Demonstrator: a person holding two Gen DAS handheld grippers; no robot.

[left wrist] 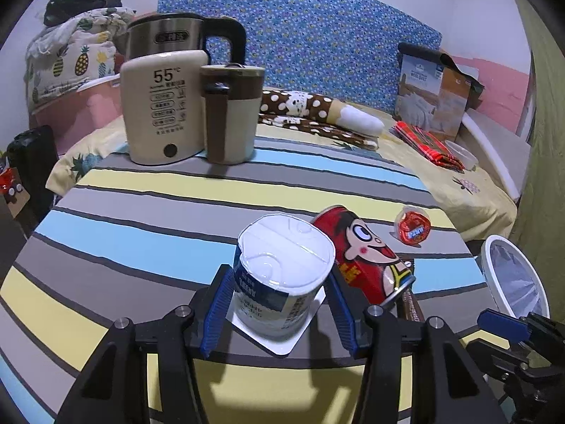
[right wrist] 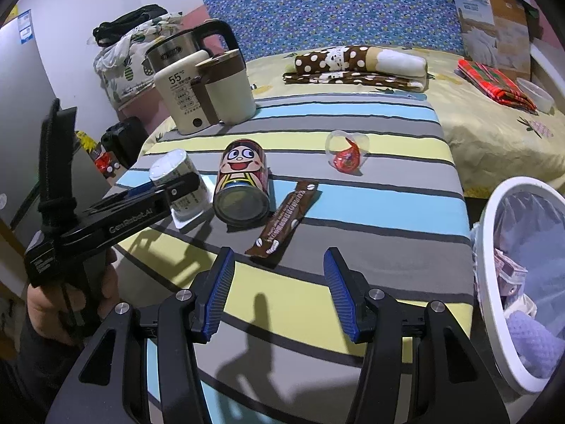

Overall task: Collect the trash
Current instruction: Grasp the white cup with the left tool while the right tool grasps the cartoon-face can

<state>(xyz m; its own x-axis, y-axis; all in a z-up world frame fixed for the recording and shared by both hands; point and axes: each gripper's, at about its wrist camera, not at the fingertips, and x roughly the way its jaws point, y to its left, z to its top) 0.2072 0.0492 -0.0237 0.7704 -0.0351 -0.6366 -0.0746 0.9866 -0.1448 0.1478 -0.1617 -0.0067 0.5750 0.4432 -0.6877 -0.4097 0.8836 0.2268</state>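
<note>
Left tongs (left wrist: 279, 304): closed around the yogurt cup (left wrist: 282, 275), upright on the striped table (left wrist: 141, 240).
Right tongs (right wrist: 279, 293): held open, nothing between them.
Can (right wrist: 242, 185): lying beside the cup.
Bin (right wrist: 494, 282): at the table's right edge.

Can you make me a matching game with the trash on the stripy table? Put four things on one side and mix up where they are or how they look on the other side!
Things:
1. yogurt cup
2. cartoon can
3. brown wrapper
4. jelly cup

Clues:
A. lying flat, long and thin
B. clear with red inside, alone near the bed
C. standing between the left gripper's blue fingers
D. tipped on its side, smiling face showing

Pairs: 1-C, 2-D, 3-A, 4-B
</note>
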